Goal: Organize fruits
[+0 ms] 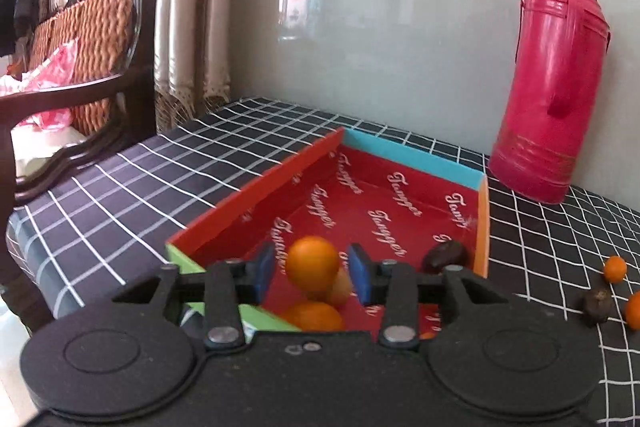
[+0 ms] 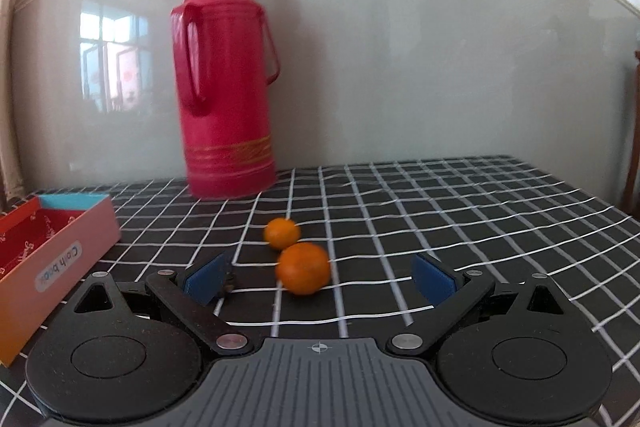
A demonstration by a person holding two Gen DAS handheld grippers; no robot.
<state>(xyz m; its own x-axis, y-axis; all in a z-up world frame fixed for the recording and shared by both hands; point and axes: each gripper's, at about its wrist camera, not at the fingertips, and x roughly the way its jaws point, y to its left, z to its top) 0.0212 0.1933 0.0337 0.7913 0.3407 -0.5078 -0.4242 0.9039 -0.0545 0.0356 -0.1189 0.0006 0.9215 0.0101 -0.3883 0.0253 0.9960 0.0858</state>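
My left gripper (image 1: 312,273) hangs over the near end of the red box (image 1: 256,187), its jaws narrow, with an orange (image 1: 313,261) between the pads; I cannot tell if they touch it. My right gripper (image 2: 320,277) has its jaws wide over the checked tabletop (image 2: 460,211), another orange (image 2: 304,268) lying on the cloth between and just ahead of them. Both fruits are round, with no long axis.

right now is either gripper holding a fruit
No. The left gripper is open around an orange over the box, pads clear of it. The right gripper is open and empty.
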